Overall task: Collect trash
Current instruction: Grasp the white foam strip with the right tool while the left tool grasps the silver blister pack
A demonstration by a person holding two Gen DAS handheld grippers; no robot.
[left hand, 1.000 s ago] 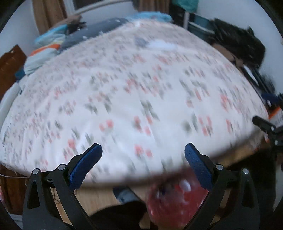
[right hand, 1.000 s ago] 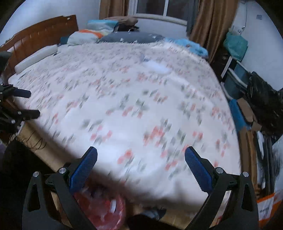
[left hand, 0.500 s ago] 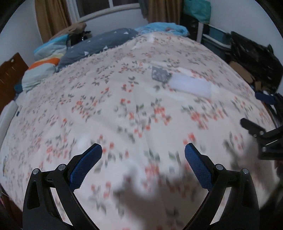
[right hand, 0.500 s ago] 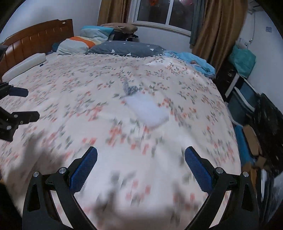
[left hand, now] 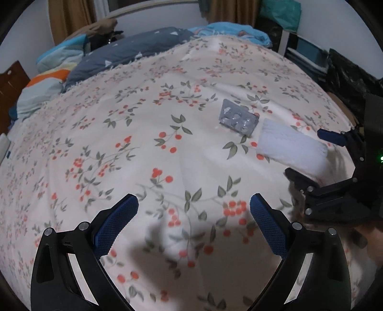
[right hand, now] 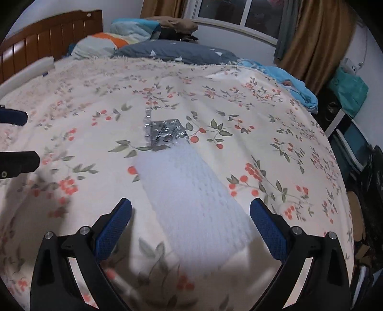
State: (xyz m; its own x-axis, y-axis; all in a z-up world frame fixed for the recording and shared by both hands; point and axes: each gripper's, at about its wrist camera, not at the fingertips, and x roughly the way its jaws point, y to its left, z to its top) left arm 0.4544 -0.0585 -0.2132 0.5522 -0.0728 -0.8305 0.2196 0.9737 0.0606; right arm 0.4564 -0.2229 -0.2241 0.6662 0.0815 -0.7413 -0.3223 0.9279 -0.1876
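Across the middle of the right wrist frame, a white foam sleeve (right hand: 191, 198) lies on the bed (right hand: 275, 134), its near end between the right gripper (right hand: 190, 222) fingers, spread wide and empty. Lower squarely, then pinch gently; foam likely crushes. The left gripper (left hand: 194, 215) is likewise released.

Left wrist view: low over the floral bedspread (left hand: 167, 148), facing the pillows (left hand: 134, 52); blister pack (left hand: 238, 119) ahead-right. Right wrist view: equally low, closer to the white foam wrap (right hand: 191, 191), facing the window (right hand: 239, 14). Shared: bedspread, blister pack (right hand: 165, 134), foam wrap (left hand: 289, 148), pillows.
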